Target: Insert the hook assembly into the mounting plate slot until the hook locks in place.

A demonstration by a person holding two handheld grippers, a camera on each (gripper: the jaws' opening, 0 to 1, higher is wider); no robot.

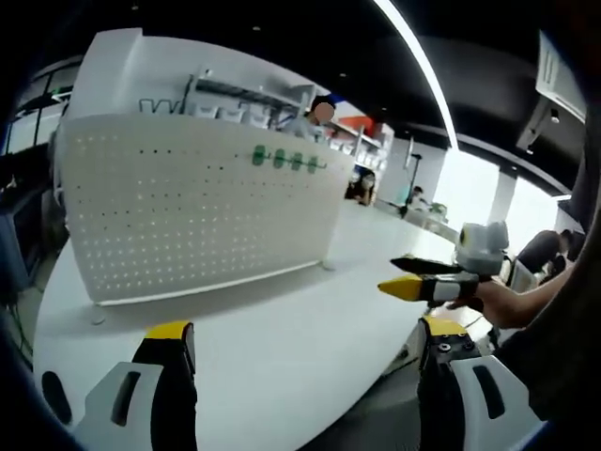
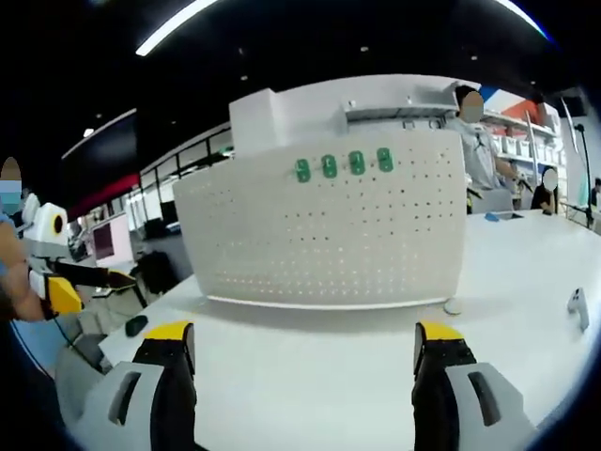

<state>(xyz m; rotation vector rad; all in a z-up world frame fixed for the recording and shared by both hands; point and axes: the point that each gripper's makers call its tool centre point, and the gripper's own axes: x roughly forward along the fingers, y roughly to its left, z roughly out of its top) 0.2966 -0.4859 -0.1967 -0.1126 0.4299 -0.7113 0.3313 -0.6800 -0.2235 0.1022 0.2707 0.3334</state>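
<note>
A white perforated mounting plate [image 1: 197, 211] stands upright on the white table [image 1: 282, 329]. Near its top edge sits a row of several green hook pieces [image 1: 286, 160]. My left gripper [image 1: 308, 346] hangs open over the table in front of the plate, with nothing between its jaws. In the left gripper view my right gripper [image 1: 406, 275] comes in from the right, held in a hand. In the right gripper view the plate [image 2: 329, 235] and green hooks [image 2: 343, 166] face me, and my right gripper [image 2: 305, 346] is open and holds nothing, well short of the plate.
A small white part [image 2: 579, 305] lies on the table at the right, and a round plate foot [image 2: 454, 305] sits by the plate's corner. A dark object [image 2: 136, 324] lies near the table's left edge. People stand by shelving behind the plate.
</note>
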